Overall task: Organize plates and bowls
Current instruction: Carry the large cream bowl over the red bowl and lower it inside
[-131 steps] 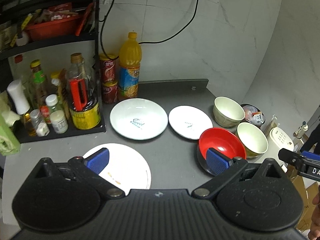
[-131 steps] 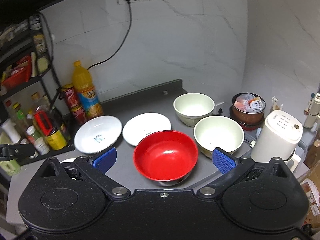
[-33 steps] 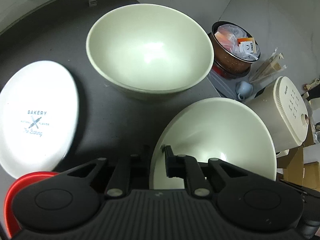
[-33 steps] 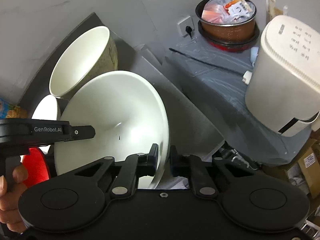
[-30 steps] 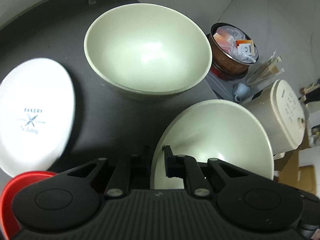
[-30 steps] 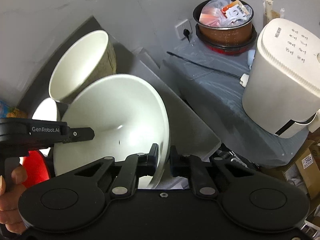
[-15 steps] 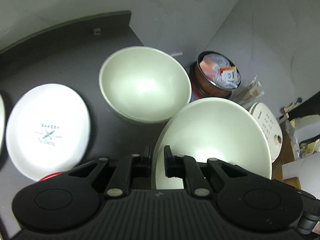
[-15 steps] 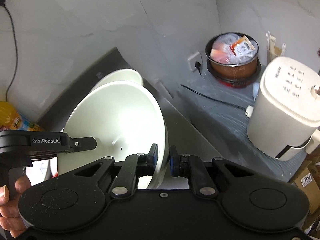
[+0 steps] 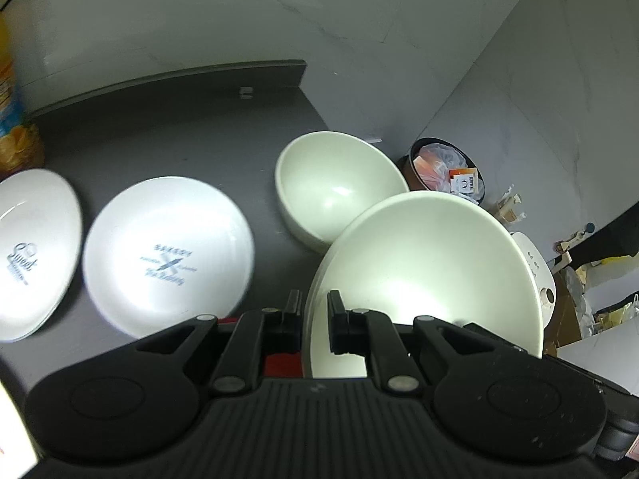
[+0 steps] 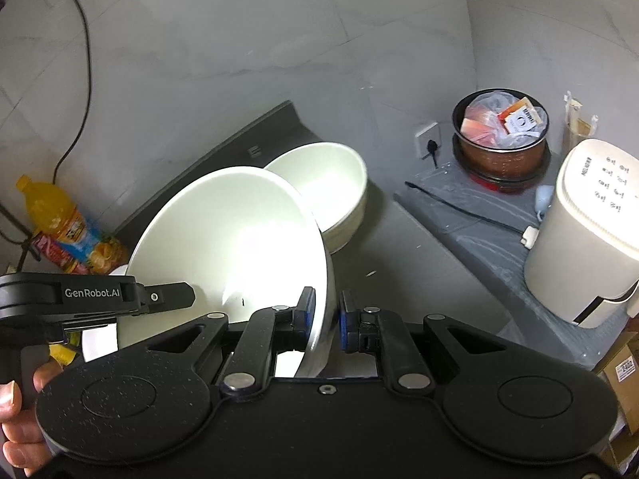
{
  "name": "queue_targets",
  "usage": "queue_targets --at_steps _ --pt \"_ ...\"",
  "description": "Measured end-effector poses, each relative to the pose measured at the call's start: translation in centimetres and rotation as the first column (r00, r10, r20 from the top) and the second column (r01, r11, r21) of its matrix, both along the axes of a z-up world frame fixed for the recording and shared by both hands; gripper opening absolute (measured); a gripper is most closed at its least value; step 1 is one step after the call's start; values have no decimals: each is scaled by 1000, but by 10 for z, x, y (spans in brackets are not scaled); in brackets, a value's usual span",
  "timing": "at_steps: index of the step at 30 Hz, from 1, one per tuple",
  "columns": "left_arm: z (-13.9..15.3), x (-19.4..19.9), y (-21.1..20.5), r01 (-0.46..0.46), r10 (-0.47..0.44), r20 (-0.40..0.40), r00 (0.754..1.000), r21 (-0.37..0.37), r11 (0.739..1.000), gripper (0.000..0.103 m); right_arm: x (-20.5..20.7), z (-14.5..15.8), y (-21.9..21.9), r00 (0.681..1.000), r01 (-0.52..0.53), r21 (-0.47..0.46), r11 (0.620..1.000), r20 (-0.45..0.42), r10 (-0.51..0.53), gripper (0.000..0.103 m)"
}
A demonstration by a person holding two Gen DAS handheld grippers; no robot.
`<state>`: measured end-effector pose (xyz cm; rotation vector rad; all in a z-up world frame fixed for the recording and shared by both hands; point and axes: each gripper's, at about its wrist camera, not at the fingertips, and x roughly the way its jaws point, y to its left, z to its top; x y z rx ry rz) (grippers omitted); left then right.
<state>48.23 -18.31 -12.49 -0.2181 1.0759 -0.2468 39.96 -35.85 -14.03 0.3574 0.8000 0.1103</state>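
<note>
A cream bowl (image 9: 431,271) hangs tilted above the dark counter, held by its rim from two sides. My left gripper (image 9: 313,319) is shut on the near rim. In the right wrist view my right gripper (image 10: 327,315) is shut on the opposite rim of the same bowl (image 10: 231,247), and the left gripper (image 10: 171,297) reaches in from the left, held by a hand (image 10: 16,411). A second cream bowl (image 9: 339,187) stands on the counter just behind. Left of it lie a white "Bakery" plate (image 9: 167,255) and a white "Sweet" plate (image 9: 32,247). A red bowl (image 9: 279,363) shows under the left fingers.
Right of the counter, on a lower grey shelf, stand a brown pot (image 10: 499,135) full of packets and a white appliance (image 10: 587,235). An orange juice bottle (image 10: 60,219) stands at the back left by the wall. A cardboard box (image 10: 623,371) sits at the lower right.
Both grippers have risen with the cream bowl between them. It now hangs higher above the counter, overlapping the second bowl in view, and both white plates have come into the left view.
</note>
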Motion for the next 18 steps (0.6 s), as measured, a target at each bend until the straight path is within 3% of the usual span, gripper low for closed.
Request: queue_targets --at_steps 7,18 --pt "5 -13 32 -34 34 2 999 -4 999 11 -7 0 25 999 -33 -7 999 -8 33 12" --pt "-10 -28 69 -75 75 -45 996 -5 997 11 -14 -10 56 996 -75 -19 997 -50 74 12"
